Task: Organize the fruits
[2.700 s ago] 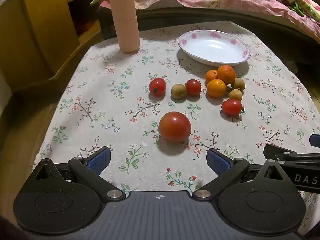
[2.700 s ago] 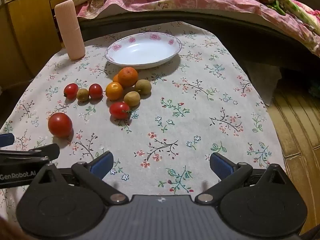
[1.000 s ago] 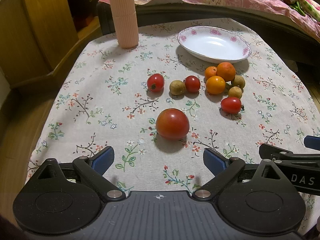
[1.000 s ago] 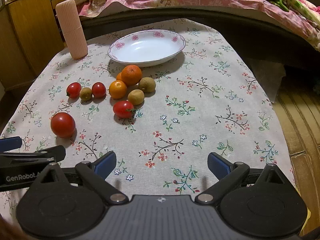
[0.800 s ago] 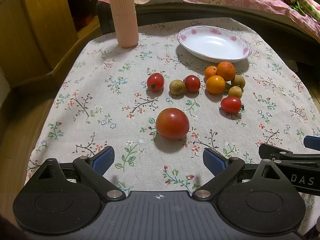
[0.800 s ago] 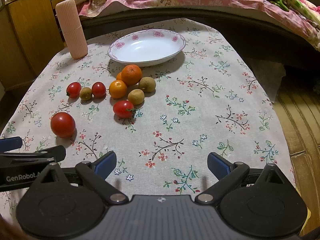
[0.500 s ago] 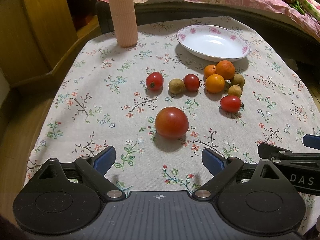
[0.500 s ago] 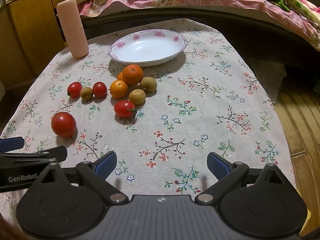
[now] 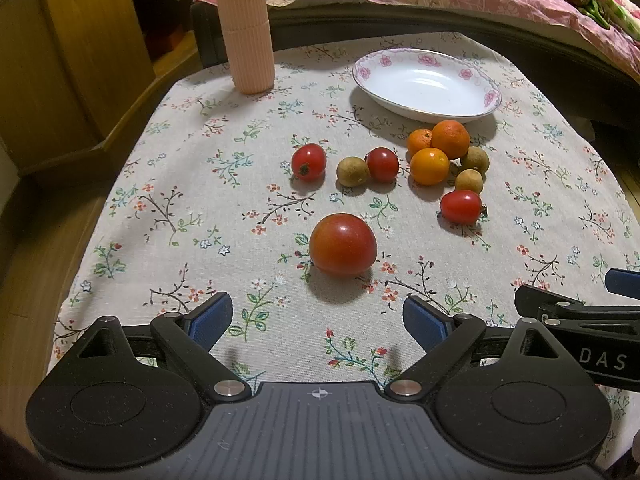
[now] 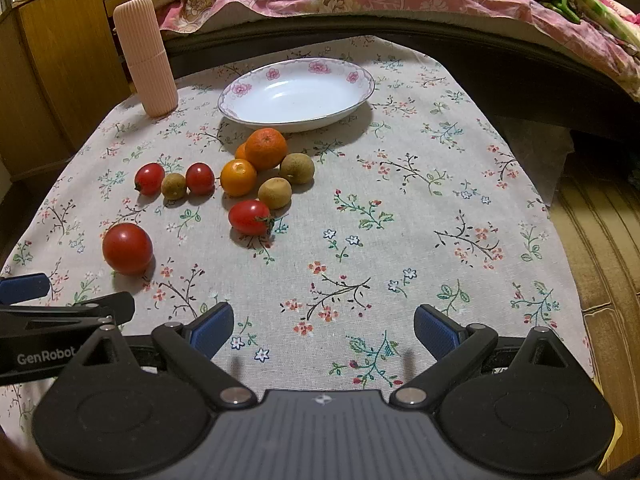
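From the left wrist view, the left gripper (image 9: pixel 318 314) hangs low over the cloth-covered counter (image 9: pixel 180 208) with its fingers (image 9: pixel 210 316) spread wide and nothing between them. The big tomato (image 9: pixel 343 245) lies just ahead, roughly centred in the gap. Beyond it sit small tomatoes (image 9: pixel 308 162), brownish round fruits (image 9: pixel 352 171) and oranges (image 9: pixel 450 139), the oranges bunched just beside the empty plate (image 9: pixel 426 85). A pink ribbed cup (image 9: pixel 244 26) stands at the far left.

From the right wrist view, the right gripper (image 10: pixel 323 330) is also wide open and empty, over bare cloth well apart from the fruit. The nearest piece to it is a small tomato (image 10: pixel 249 217).

The big tomato looks smooth, round and soft-skinned, so it would likely roll if nudged and bruise if squeezed. A gentle grip across its widest middle, pads on opposite sides, seems safest. The plate looks like the likely place for the fruit.
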`<act>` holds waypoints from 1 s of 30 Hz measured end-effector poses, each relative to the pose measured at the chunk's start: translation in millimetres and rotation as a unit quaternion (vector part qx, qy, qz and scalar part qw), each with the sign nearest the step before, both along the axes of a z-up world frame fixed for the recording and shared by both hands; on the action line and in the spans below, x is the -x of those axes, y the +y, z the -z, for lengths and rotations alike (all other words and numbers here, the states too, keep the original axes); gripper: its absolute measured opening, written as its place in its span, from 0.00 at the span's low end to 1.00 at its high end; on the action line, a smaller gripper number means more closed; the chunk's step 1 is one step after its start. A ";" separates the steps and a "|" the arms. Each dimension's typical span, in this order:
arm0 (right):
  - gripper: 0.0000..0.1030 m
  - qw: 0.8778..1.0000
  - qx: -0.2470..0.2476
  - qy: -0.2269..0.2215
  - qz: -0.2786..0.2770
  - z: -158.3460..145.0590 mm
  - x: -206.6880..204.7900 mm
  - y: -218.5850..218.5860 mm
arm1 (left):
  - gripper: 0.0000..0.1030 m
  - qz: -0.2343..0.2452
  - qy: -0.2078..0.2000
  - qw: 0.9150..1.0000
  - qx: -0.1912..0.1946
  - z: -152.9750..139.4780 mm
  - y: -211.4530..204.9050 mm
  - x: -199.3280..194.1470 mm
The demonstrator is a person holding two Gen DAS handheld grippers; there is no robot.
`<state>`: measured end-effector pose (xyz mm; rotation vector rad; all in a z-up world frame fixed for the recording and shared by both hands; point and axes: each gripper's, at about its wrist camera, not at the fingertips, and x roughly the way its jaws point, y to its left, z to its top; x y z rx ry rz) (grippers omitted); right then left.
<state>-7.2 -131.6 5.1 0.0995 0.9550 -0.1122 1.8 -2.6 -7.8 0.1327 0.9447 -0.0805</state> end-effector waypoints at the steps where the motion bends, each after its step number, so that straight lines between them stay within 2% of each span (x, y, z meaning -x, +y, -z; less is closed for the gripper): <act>1: 0.96 1.000 0.000 0.000 0.000 0.0 0.0 0.0 | 0.92 0.000 0.000 1.000 0.000 0.1 -0.1 0.2; 20: 0.95 1.000 -0.005 0.004 -0.005 3.6 -3.1 0.5 | 0.89 0.004 0.001 1.000 0.001 0.3 -0.6 -1.5; 30: 0.91 0.999 -0.007 -0.015 -0.040 0.5 -20.2 -0.3 | 0.90 0.024 -0.029 0.999 -0.025 -1.0 -3.3 -9.9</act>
